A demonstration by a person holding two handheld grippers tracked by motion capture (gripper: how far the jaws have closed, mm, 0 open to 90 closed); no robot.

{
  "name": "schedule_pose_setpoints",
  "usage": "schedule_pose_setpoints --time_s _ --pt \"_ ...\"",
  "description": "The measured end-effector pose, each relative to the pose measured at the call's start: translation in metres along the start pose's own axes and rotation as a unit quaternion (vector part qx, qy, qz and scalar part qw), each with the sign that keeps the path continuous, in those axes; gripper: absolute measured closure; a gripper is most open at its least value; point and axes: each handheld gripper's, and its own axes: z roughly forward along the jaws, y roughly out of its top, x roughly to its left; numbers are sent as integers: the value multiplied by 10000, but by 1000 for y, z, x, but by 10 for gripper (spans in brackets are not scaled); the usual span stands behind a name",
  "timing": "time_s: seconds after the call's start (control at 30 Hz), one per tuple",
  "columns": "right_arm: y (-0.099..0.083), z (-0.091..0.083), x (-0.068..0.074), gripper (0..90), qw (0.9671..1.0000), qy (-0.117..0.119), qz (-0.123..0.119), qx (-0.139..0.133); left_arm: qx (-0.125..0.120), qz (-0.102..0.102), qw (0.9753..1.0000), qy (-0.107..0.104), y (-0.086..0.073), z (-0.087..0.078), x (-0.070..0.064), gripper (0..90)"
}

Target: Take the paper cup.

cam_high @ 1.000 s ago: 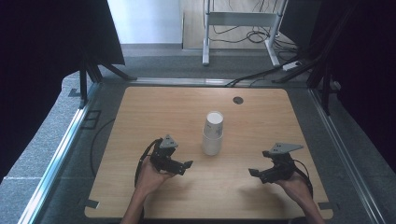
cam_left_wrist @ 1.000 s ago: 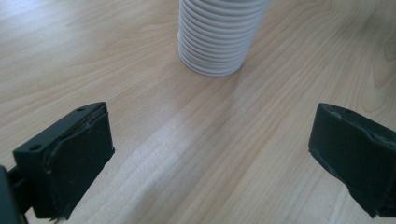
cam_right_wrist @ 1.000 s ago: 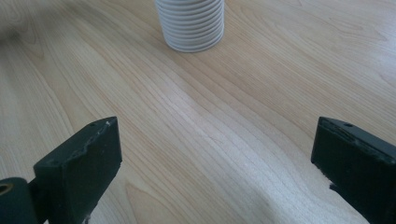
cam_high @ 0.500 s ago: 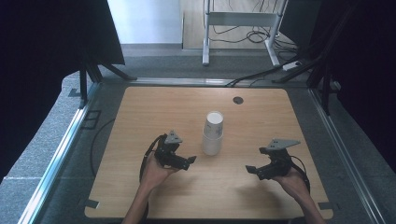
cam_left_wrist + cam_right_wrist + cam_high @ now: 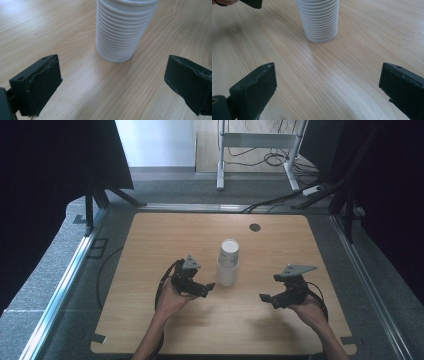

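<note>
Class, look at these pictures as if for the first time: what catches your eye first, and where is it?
A tall white stack of paper cups stands upright near the middle of the wooden table. The left gripper sits close to the stack's base with its jaws wide apart and the stack ahead between them. The right gripper waits farther off to the stack's right, also open.

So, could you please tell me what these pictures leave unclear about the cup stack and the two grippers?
- Stack of white paper cups: the top is cut off by the upper edge in both gripper views, so the count is unclear.
- Inside of the top cup: too small in the high view to tell whether anything is in it.
- Left gripper, right gripper: their undersides are hidden by their own bodies in the high view.
</note>
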Motion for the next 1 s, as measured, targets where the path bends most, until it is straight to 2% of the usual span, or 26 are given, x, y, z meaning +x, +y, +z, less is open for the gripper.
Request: schedule_pose_setpoints --time_s 0.2,0.7,1.0 --pt "7 3 2 28 10000 0 -52 13 -10 42 9999 -105 6 8 -1 0" --pt "26 11 4 35 9997 61 -207 96 -20 269 9996 -105 23 21 -5 8" --pt "36 17 0 35 9998 168 -99 -19 -28 375 9992 -115 32 30 -7 17"
